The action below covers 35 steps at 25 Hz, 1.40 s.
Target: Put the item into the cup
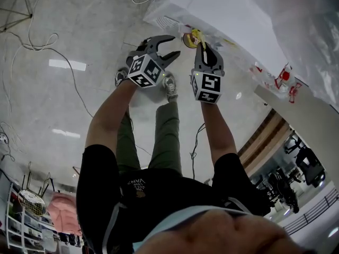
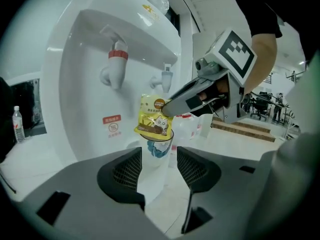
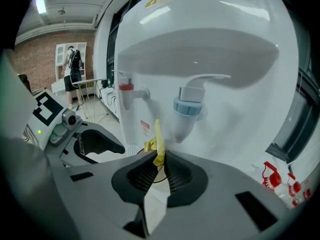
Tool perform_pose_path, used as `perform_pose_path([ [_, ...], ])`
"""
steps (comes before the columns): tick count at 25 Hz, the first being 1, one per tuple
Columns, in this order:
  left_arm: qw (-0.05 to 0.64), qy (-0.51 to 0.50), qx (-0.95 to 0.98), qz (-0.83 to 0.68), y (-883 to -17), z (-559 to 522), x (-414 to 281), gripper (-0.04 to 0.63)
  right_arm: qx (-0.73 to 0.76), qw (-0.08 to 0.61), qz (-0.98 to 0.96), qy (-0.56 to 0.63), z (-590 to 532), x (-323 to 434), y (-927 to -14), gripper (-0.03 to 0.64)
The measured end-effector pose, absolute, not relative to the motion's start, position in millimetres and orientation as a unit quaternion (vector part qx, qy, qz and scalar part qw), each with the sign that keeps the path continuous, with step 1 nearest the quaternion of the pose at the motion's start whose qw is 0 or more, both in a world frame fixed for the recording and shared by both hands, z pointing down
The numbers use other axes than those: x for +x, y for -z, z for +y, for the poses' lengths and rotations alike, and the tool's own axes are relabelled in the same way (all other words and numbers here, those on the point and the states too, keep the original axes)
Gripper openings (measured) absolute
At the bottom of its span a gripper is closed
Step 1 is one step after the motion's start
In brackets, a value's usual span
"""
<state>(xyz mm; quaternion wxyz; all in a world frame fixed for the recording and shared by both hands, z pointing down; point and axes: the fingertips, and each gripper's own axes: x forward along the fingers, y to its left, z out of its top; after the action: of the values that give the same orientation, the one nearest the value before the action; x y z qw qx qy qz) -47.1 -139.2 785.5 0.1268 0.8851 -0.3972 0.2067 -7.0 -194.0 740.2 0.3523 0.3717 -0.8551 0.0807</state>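
A clear plastic cup with a blue print on its side (image 2: 159, 151) stands upright on a white surface in front of a white water dispenser (image 2: 75, 74), below and between its red-capped tap (image 2: 116, 64) and its pale blue tap (image 3: 190, 106). A flat yellow snack packet with a cartoon cat and a brown band (image 2: 152, 121) sits at the cup's mouth. Its lower edge is level with the rim and most of the packet is above it, so it is not down inside the cup. The right claw (image 3: 159, 166) is clenched on the packet. In the right gripper view the pads meet on the thin yellow edge, and in the left gripper view the same claw reaches in from the right and pinches the packet's upper right corner. The left claw (image 2: 159, 166) is released, its two pads spread apart. The cup shows in the gap beyond them, and neither pad presses on it. In the head view both claws point at the cup beside the dispenser, the left claw (image 1: 172, 46) just beside the right claw (image 1: 204, 47).
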Motion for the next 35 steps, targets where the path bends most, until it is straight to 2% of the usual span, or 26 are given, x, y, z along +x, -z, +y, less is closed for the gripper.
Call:
perform_pose_path([
  [15,0.118,-0.211,0.902,-0.357,-798,-153,-41,0.245,0.325,0.422,-0.846,-0.033,-197,-14,-777,0.060],
  [30,0.118,-0.198,0.912,-0.339,-799,-142,-39,0.250,0.275,0.503,-0.818,-0.041,-196,-25,-797,0.060],
  [35,0.123,-0.199,0.914,-0.333,-806,-135,-36,0.249,0.279,0.486,-0.827,-0.043,-194,-30,-800,0.061],
])
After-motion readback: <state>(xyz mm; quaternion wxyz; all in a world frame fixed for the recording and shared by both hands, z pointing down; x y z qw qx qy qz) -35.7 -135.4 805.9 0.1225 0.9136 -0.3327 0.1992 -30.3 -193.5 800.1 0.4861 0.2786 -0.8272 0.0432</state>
